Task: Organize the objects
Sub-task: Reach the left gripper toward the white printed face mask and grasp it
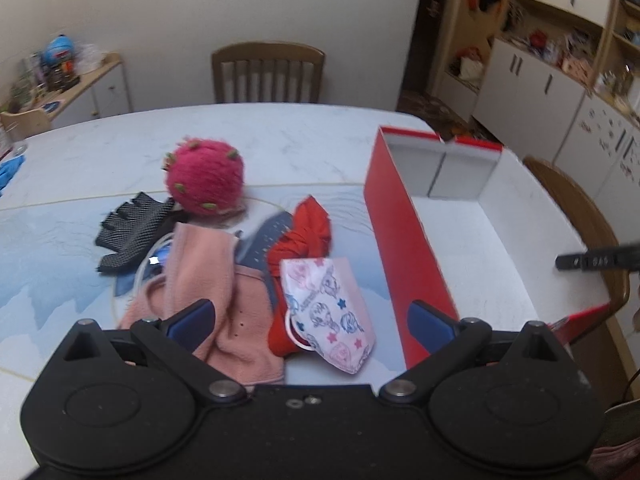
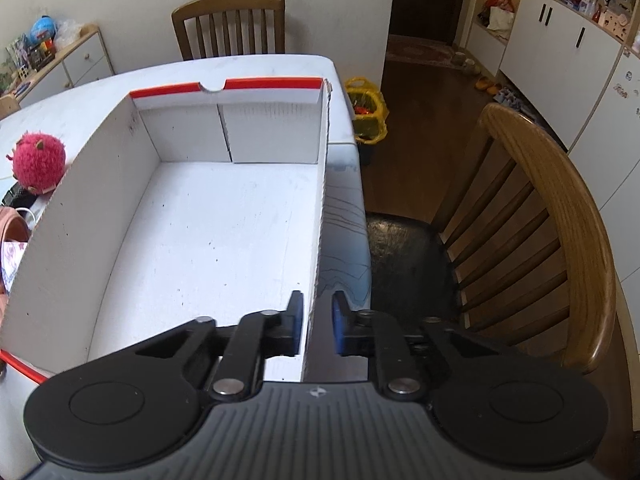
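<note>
So basically nothing's been packed yet. The box [image 2: 208,240] is sitting on the tabletop [image 1: 280,140] with its white inside totally bare, not one item in it as far as either view shows.

All the stuff is in a heap on the tabletop just to the left of the box's red wall: a fuzzy pink hat [image 1: 205,178] at the far end, a black glove [image 1: 134,232] beside it, a pink fleece piece [image 1: 212,292] draped over what looks like a white cord and something blue, a red cloth [image 1: 306,240] bunched up, and a printed face mask [image 1: 330,312] lying on top of the red cloth, close to the box wall. There's also a grey bit poking out under the pile; can't tell what it is.

The left gripper [image 1: 312,320] hovers low over the near end of the pile with its fingers spread wide, holding nothing; the mask and the fleece sit right between them. The right gripper [image 2: 318,320] has its fingers nearly together on either side of the box's right wall, looks like it's pinching it to steady the box, though I can't swear the pads are touching.

So I'd say: box is in place and braced, every item is left to move. The mask looks like the likely first grab.
</note>
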A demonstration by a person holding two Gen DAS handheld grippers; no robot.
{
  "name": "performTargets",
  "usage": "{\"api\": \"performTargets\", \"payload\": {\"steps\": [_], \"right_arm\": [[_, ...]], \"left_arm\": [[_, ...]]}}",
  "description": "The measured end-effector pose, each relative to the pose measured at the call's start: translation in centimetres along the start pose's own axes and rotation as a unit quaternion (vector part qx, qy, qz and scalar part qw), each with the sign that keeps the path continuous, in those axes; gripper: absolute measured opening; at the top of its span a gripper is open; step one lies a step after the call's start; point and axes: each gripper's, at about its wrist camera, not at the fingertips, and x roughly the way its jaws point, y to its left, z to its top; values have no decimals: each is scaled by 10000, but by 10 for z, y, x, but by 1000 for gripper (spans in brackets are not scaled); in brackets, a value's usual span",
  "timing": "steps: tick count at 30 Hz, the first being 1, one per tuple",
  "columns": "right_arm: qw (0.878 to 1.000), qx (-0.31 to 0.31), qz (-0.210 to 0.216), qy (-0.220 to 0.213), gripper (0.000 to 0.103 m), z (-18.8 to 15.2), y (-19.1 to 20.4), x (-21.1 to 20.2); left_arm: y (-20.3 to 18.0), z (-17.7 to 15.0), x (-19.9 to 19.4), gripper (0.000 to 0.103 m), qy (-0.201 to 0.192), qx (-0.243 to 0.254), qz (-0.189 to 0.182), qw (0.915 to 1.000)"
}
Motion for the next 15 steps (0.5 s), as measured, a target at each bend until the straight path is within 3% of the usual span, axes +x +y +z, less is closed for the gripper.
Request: {"api": "performTargets", "payload": {"steps": [3,7,15], "right_arm": [[10000,-50,-40,17,7,-1,2,2],[9999,-143,-83,38,4,-1,6,3],[9999,-82,-74,119,4,3,6,5]], "left_arm": [[-3,-2,21,101,103,205,-8,9997],[-1,-2,45,85,232,341,63,9991],[3,5,63,66,304,417,23,9987]]}}
